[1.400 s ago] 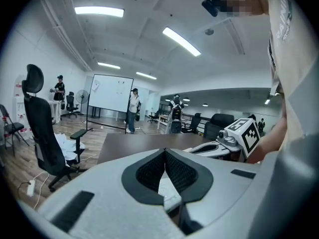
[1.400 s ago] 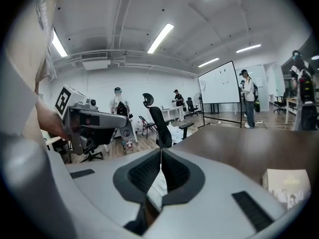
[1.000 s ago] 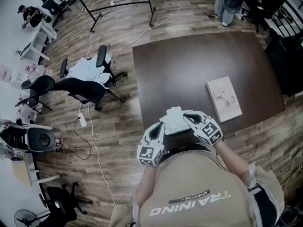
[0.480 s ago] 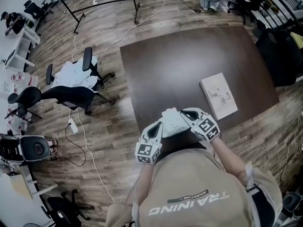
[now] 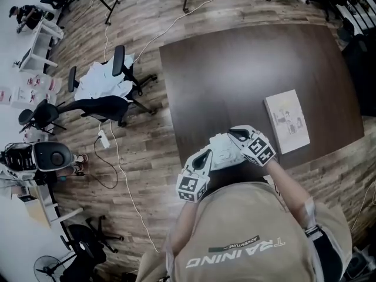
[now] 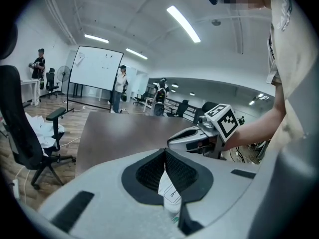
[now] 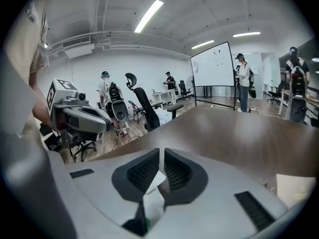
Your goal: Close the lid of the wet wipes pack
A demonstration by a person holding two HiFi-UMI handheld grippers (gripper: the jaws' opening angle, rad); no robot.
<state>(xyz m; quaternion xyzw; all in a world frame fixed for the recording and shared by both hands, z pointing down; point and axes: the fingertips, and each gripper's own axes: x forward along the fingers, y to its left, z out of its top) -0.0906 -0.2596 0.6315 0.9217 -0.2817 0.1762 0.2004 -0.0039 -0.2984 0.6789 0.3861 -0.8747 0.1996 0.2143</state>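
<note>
Reading left to right: left gripper (image 5: 205,155) clamped on the wet wipes pack (image 5: 223,151) left end, pack's long axis along the desk (image 5: 235,75) near edge, right gripper (image 5: 234,137) clamped on its right end. Lid not discernible.

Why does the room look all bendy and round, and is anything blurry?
Left gripper view: the wide lens bows the ceiling light and blackens the corners; a mosaic patch at the top was added later. Right gripper view: same bulge, the whiteboard leans. Head view: the edges of the table bow; nothing is smeared.
</note>
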